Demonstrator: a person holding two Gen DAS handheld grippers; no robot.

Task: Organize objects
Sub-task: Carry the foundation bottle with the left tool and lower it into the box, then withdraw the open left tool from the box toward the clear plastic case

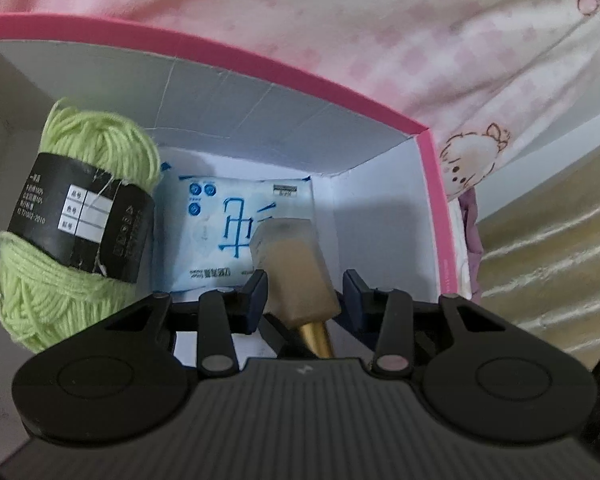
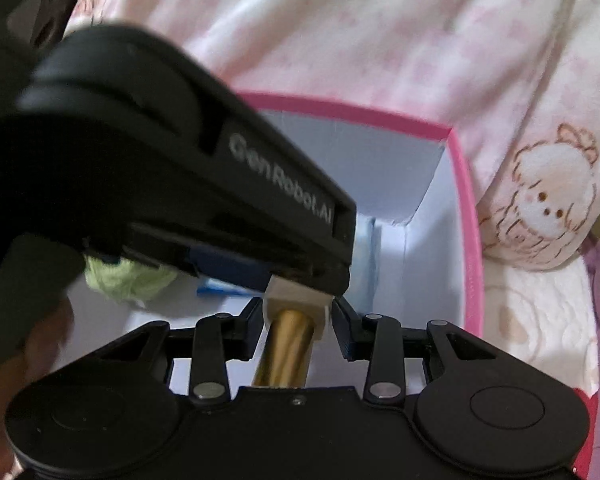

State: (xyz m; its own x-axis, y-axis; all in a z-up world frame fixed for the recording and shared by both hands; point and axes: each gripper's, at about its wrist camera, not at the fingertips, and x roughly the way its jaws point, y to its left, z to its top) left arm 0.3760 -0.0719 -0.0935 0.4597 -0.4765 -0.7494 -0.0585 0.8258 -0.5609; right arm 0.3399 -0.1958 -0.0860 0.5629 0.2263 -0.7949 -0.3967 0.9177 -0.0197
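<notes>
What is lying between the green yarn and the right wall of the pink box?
In the left wrist view, a blue-printed white packet lies flat between yarn and wall.

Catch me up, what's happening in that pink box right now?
Both hand-held grippers are over the pink-rimmed box. A gold-barrelled bottle with a frosted cap sits between the fingers of the left gripper and the right gripper; both sets of jaws look open, so who bears it is unclear. Already inside lie a green yarn skein and a blue-printed tissue pack.
</notes>
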